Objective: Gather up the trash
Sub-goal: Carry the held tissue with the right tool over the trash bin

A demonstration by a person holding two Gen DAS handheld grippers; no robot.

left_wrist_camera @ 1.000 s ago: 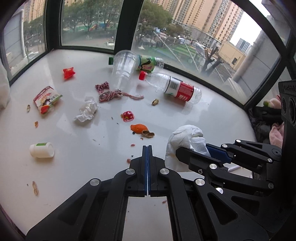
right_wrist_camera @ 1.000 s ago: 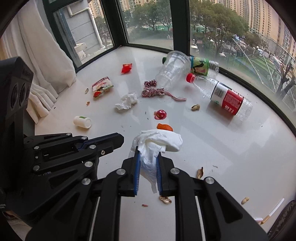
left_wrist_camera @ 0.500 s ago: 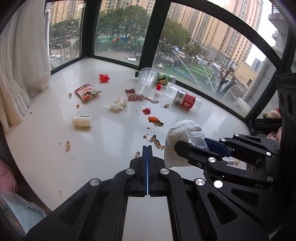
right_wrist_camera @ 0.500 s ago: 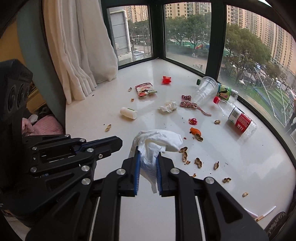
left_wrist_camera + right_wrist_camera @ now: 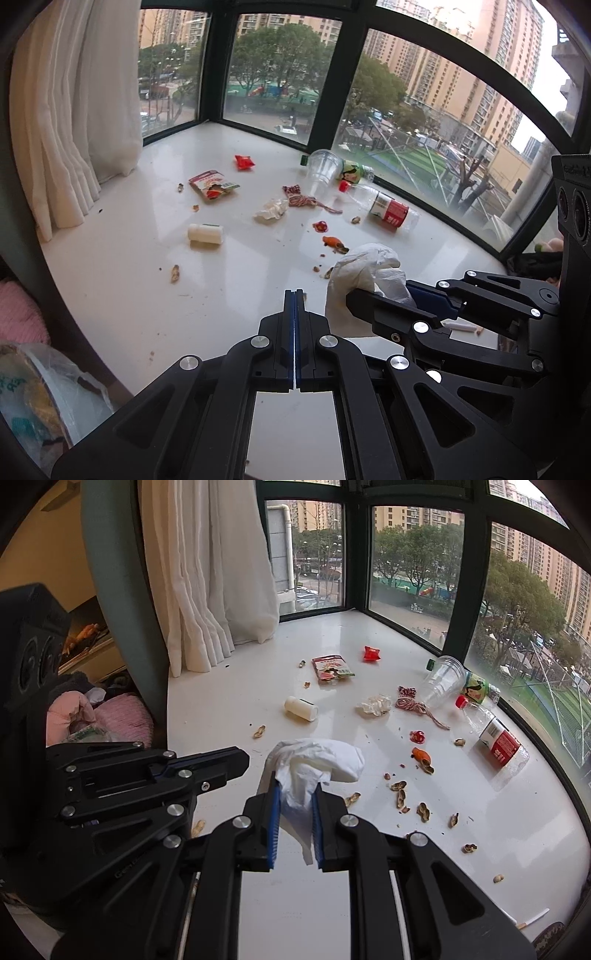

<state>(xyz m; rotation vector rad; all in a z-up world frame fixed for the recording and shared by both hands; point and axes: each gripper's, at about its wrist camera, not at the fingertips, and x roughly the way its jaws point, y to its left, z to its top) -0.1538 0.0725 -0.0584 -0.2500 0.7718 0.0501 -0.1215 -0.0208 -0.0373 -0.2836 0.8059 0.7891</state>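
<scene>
While most of the litter is yet to be picked up, one piece is in hand: the right gripper (image 5: 294, 798) is clamped on a crumpled white tissue (image 5: 317, 762), lifted clear above the white table (image 5: 369, 849). The left gripper (image 5: 294, 295) sits just beside it, jaws pressed fully together w/ nothing between them.

Left on the table, spread toward the window:
- clear plastic cup (image 5: 443, 681) on its side, touching a green-label bottle (image 5: 478, 688)
- red-label bottle (image 5: 495, 740), lying down, near the glass
- small white bottle (image 5: 301, 709), lying alone, mid-table
- snack packet (image 5: 331, 669) and a red wrapper (image 5: 371, 653), farther back
- second crumpled tissue (image 5: 375, 705) just beside a tangle of red-and-white string (image 5: 415, 705)
- peanut shells (image 5: 400, 797) scattered in front, plus small red and orange scraps

At the lower left of the left wrist view, off the table edge, is a plastic bag (image 5: 44, 387), poss. the trash bag, but it is blurred and cut off, so hard to be sure.

Judged from this, the job is early: one item held, none visibly binned, approx. a dozen pieces to go.
</scene>
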